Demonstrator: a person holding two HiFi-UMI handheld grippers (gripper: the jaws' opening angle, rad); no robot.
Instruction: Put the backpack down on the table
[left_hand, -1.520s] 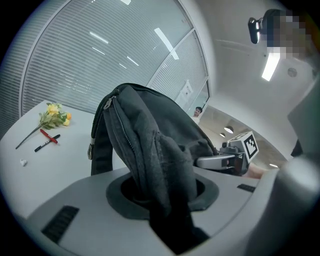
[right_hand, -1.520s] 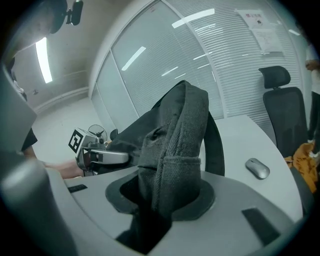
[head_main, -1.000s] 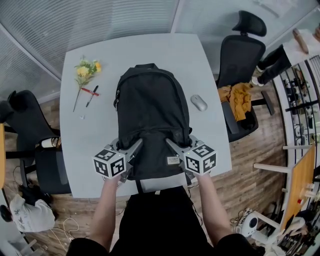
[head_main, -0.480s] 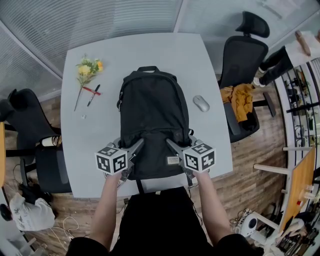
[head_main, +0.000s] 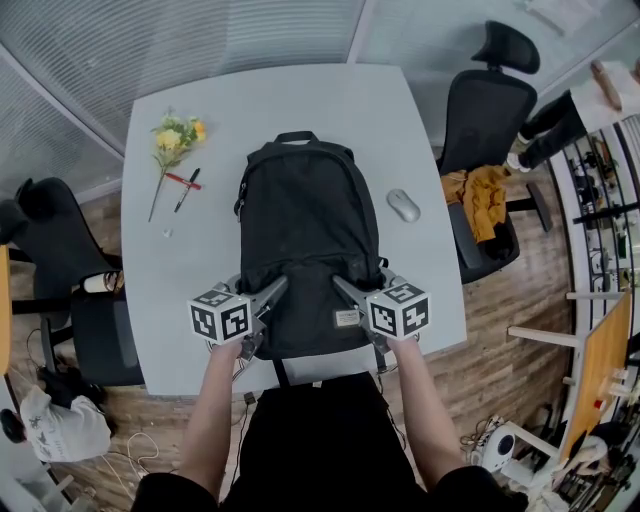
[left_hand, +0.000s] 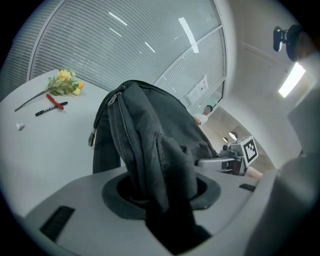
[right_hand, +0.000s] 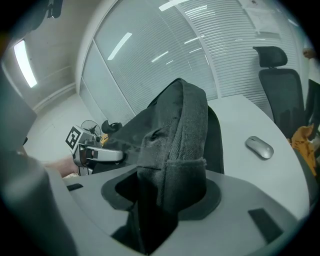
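A black backpack (head_main: 300, 230) lies flat on the grey table (head_main: 180, 270), its top handle pointing away from me. My left gripper (head_main: 275, 290) holds a fold of fabric at the bag's near left corner. My right gripper (head_main: 345, 290) holds the near right corner. In the left gripper view the backpack (left_hand: 145, 135) bunches up into the left gripper (left_hand: 165, 200). The right gripper view shows the backpack (right_hand: 175, 130) pinched in the right gripper (right_hand: 160, 200). Both pairs of jaws are opening, with fabric still between them.
Yellow flowers (head_main: 175, 135), a red pen (head_main: 180, 182) and a black pen (head_main: 186, 192) lie on the table's far left. A grey mouse (head_main: 403, 206) sits right of the bag. A black office chair (head_main: 480, 110) with orange cloth (head_main: 478, 200) stands at the right edge.
The backpack has sunk and settled flatter on the table. Both grippers have come down slightly with its near corners.
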